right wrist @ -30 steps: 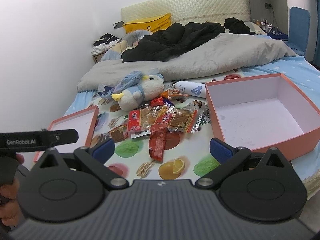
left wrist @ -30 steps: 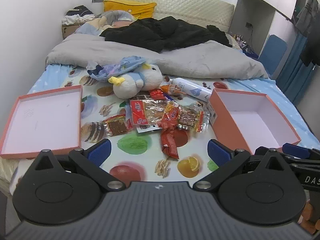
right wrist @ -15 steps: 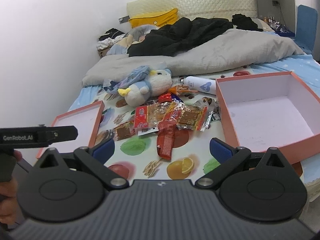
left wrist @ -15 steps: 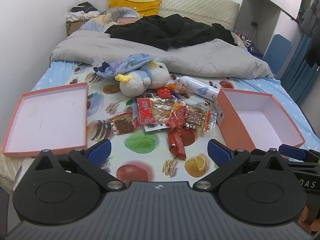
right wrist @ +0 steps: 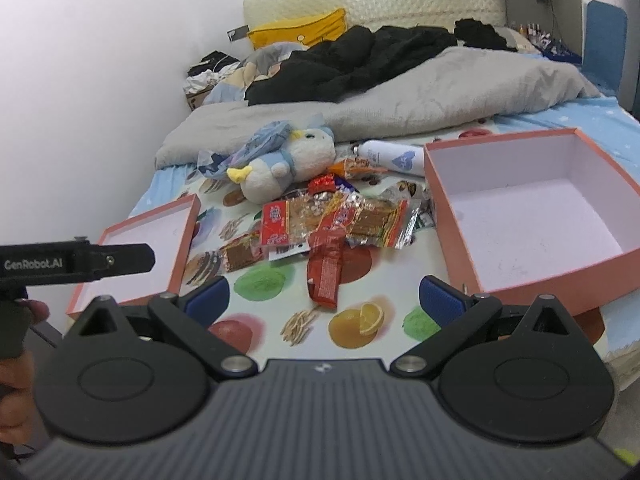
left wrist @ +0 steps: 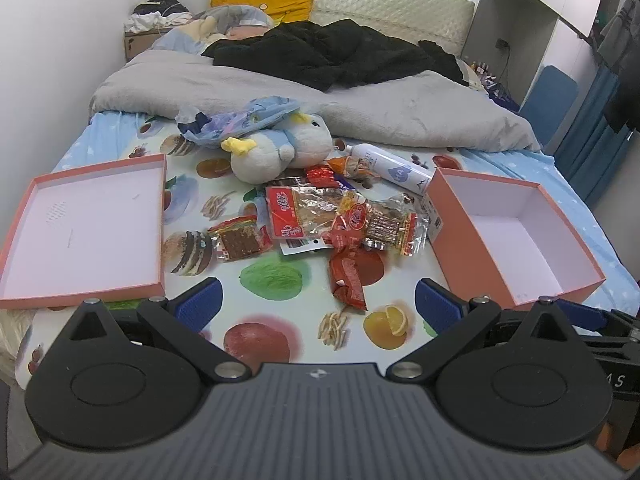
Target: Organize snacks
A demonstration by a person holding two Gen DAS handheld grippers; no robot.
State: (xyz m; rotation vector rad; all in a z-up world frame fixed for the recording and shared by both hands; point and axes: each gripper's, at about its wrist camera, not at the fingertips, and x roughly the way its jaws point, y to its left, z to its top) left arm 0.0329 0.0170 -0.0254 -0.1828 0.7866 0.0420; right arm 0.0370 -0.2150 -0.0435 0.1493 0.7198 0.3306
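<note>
A pile of snack packets [left wrist: 344, 216] [right wrist: 336, 216] lies mid-bed on a fruit-print sheet, with a long red packet [left wrist: 347, 276] [right wrist: 325, 264] nearest me and a small brown one [left wrist: 240, 240] to the left. An empty pink box [left wrist: 516, 236] [right wrist: 532, 212] stands right of the pile. Its shallow pink lid [left wrist: 84, 224] [right wrist: 140, 248] lies left. My left gripper [left wrist: 318, 306] and right gripper [right wrist: 324, 300] are both open and empty, held near the bed's front edge, short of the pile.
A plush penguin [left wrist: 280, 148] [right wrist: 288, 164] and a white bottle [left wrist: 390, 168] [right wrist: 392, 156] lie just behind the snacks. A grey duvet [left wrist: 280, 92] with black clothes [left wrist: 332, 52] covers the far bed. A wall runs along the left; a blue chair [left wrist: 548, 100] stands right.
Both grippers have moved forward and slightly higher toward the bed, so the snacks and boxes sit lower and nearer in view. The jaws stayed open.
</note>
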